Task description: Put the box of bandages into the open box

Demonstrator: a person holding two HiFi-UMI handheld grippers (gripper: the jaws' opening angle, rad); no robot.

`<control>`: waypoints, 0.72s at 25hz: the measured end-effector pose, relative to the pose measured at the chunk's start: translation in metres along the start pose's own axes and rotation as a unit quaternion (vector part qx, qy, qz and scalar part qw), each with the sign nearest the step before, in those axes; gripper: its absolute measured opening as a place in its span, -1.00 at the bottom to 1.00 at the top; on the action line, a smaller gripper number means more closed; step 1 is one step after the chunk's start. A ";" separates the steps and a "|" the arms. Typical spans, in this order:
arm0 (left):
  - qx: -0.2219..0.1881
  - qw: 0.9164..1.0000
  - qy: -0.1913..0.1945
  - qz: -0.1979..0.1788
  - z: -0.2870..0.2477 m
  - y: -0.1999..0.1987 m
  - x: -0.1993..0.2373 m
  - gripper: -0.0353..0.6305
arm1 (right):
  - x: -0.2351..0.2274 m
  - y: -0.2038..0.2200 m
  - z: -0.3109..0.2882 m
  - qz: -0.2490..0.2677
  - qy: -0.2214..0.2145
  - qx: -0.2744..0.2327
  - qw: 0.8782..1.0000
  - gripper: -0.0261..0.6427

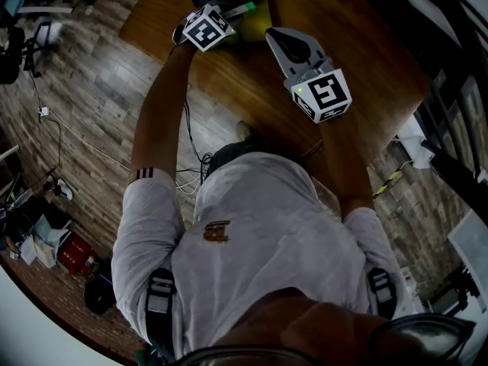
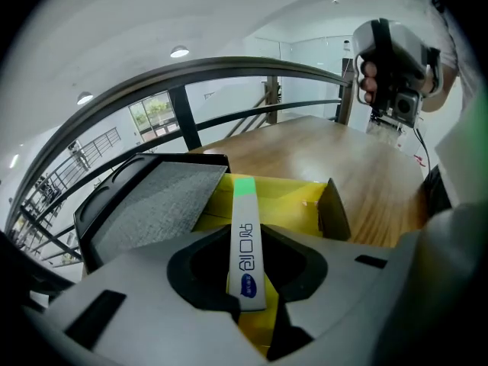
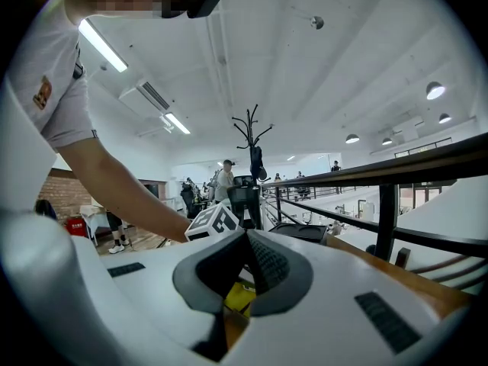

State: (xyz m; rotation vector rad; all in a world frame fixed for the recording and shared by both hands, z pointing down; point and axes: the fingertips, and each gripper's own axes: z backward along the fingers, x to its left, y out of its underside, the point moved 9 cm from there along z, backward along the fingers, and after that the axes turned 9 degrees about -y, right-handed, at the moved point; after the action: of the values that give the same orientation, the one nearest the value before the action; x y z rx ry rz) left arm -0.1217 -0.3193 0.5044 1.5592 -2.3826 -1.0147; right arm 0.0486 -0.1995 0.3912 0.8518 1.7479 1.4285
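Observation:
My left gripper (image 2: pixel 248 239) is shut on the box of bandages (image 2: pixel 245 259), a slim white box with a green end and blue print. It holds the box over the yellow inside of the open box (image 2: pixel 293 197). The open box's black lid with grey foam (image 2: pixel 152 204) leans back at the left. In the head view the left gripper (image 1: pixel 225 21) is at the table's far side by the open box (image 1: pixel 258 20), and the green end of the bandage box (image 1: pixel 241 10) shows. My right gripper (image 1: pixel 284 43) hovers beside it, shut and empty, pads together (image 3: pixel 247 254).
The wooden table (image 1: pixel 366 67) runs to the right, with a dark railing (image 2: pixel 229 71) beyond its far edge. Cables and bags (image 1: pixel 46 235) lie on the floor at the left. The person's hand holds the right gripper (image 2: pixel 393 59) above the tabletop.

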 end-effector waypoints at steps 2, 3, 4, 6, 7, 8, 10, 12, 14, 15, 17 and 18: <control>0.001 1.000 0.004 0.001 -0.001 0.001 0.001 -0.58 | 0.000 0.001 -0.002 0.000 0.001 0.001 1.000 -0.83; 0.001 1.000 0.006 0.002 -0.002 0.001 0.002 -0.58 | -0.001 0.001 -0.003 -0.001 0.001 0.001 1.000 -0.83; 0.000 1.000 0.008 0.004 -0.003 0.001 0.002 -0.58 | -0.001 0.002 -0.003 -0.001 0.001 0.001 1.000 -0.83; -0.003 1.000 0.009 0.009 -0.003 0.001 0.001 -0.58 | -0.001 0.003 -0.004 -0.002 0.001 0.002 1.000 -0.83; -0.006 1.000 0.008 0.010 -0.003 0.002 0.001 -0.57 | 0.000 0.004 -0.005 -0.002 0.001 0.003 1.000 -0.83; -0.009 1.000 0.005 0.009 -0.002 0.002 0.000 -0.57 | 0.001 0.005 -0.005 -0.002 0.001 0.004 1.000 -0.83; -0.015 1.000 0.000 0.009 0.000 0.003 -0.001 -0.51 | 0.003 0.006 -0.006 -0.002 0.000 0.006 1.000 -0.83; -0.024 1.000 -0.004 0.013 0.001 0.003 -0.001 -0.43 | 0.004 0.008 -0.006 -0.002 0.001 0.008 1.000 -0.83; -0.036 0.999 -0.005 0.019 0.003 0.002 0.000 -0.36 | 0.003 0.010 -0.006 -0.003 0.003 0.009 1.000 -0.83; -0.042 0.999 -0.006 0.021 0.005 0.002 0.001 -0.33 | 0.002 0.010 -0.006 -0.003 0.005 0.009 1.000 -0.83; -0.058 0.998 -0.011 0.023 0.012 0.000 0.002 -0.31 | 0.002 0.010 -0.006 -0.003 0.008 0.009 1.000 -0.83; -0.066 0.997 -0.014 0.023 0.017 0.000 0.002 -0.31 | 0.003 0.009 -0.006 -0.002 0.010 0.009 1.000 -0.83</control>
State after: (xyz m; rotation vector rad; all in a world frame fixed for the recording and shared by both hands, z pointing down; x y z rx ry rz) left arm -0.1297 -0.3131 0.4909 1.4477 -2.3060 -1.1642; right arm 0.0424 -0.1990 0.4006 0.8457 1.7778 1.4254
